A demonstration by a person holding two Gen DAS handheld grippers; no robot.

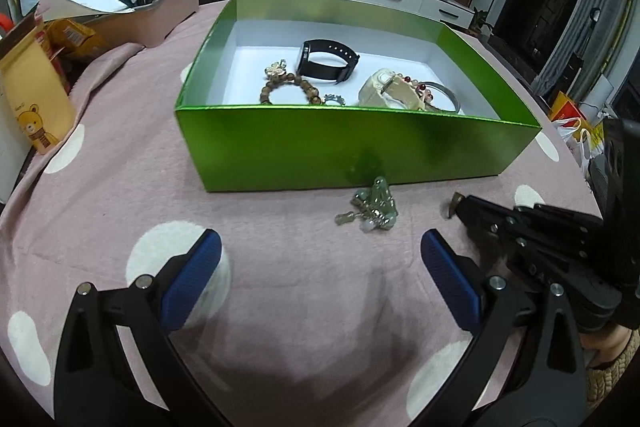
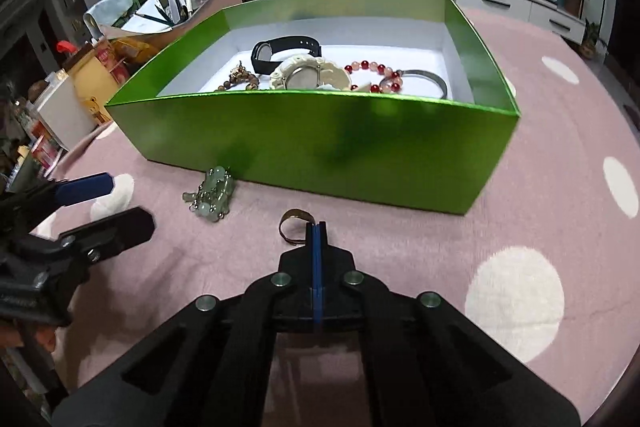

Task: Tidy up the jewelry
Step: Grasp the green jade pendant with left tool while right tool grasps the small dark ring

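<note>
A green box (image 1: 304, 151) (image 2: 320, 139) stands on the pink spotted cloth. It holds a black watch (image 1: 326, 63), a wooden bead bracelet (image 1: 290, 87), a cream watch (image 2: 310, 75), a red bead bracelet (image 2: 374, 75) and a metal bangle (image 2: 430, 77). In front of the box lies a pale green jade charm cluster (image 1: 370, 209) (image 2: 212, 195). My left gripper (image 1: 320, 267) (image 2: 120, 203) hangs open just short of the cluster, nothing between its blue pads. My right gripper (image 2: 316, 227) (image 1: 458, 205) is shut on a small brown ring (image 2: 292, 227) at its tips, low over the cloth.
A pink desk organiser with pens (image 1: 160, 7) and snack packets (image 1: 36, 99) crowd the table's far left. The box's front wall rises right behind the charm cluster. A person's hand (image 1: 608, 347) holds the right gripper at the lower right.
</note>
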